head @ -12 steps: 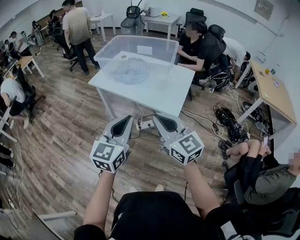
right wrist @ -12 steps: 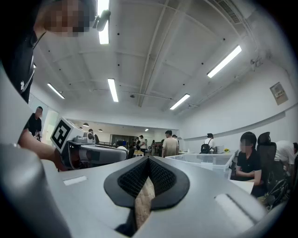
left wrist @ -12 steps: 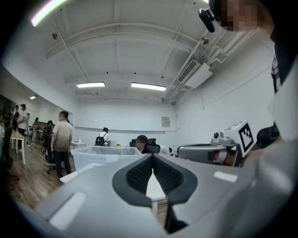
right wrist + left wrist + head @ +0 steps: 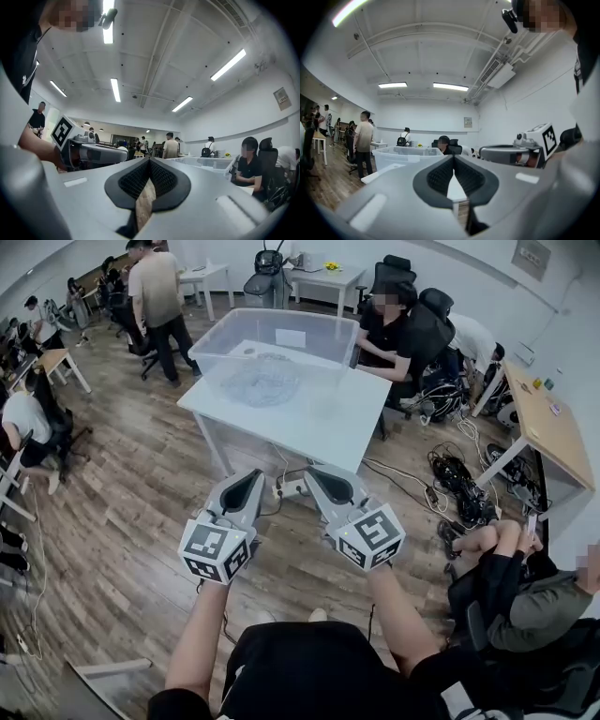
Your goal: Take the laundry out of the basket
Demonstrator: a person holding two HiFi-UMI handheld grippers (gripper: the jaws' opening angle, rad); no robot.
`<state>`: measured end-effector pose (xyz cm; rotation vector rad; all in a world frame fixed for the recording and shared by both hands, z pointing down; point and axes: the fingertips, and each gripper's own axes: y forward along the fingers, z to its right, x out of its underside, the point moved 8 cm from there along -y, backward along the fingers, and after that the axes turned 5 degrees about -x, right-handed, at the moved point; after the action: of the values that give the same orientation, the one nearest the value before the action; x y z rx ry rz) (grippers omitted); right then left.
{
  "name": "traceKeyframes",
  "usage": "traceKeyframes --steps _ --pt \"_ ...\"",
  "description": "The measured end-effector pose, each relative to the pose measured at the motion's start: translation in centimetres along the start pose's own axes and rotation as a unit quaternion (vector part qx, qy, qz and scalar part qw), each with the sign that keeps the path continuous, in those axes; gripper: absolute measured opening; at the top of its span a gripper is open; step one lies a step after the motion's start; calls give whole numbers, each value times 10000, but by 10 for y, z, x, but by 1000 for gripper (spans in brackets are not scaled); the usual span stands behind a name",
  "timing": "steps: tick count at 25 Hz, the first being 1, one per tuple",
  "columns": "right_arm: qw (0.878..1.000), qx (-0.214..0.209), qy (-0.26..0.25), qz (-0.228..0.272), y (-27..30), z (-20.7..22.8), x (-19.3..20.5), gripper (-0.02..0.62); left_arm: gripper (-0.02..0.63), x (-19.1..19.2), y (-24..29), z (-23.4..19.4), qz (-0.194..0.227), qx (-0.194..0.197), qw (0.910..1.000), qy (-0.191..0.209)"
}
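In the head view, you held the left gripper (image 4: 246,486) and the right gripper (image 4: 322,479) side by side over the floor (image 4: 122,521), short of the counter's (image 4: 328,423) near edge. The basket (image 4: 330,345) stood toward the counter's far left corner, and the laundry (image 4: 258,385) lay inside on its bottom. In the left gripper view, your jaws met at the tips with nothing between them. In the right gripper view, your jaws were likewise pressed together and empty.
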<state>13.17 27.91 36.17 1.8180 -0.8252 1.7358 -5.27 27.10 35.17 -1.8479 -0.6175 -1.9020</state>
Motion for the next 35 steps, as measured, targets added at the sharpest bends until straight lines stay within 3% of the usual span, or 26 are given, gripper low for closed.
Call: traceKeyframes --steps 16,24,35 --pt "9996 -274 -7 23 -22 17 12 0 9 4 4 26 11 -334 9994 103" --pt "9993 -367 91 -48 -23 27 21 0 9 -1 4 17 79 -651 9978 -17" --pt "9987 -473 107 -154 9 43 28 0 8 3 26 -9 46 -690 9976 -44"
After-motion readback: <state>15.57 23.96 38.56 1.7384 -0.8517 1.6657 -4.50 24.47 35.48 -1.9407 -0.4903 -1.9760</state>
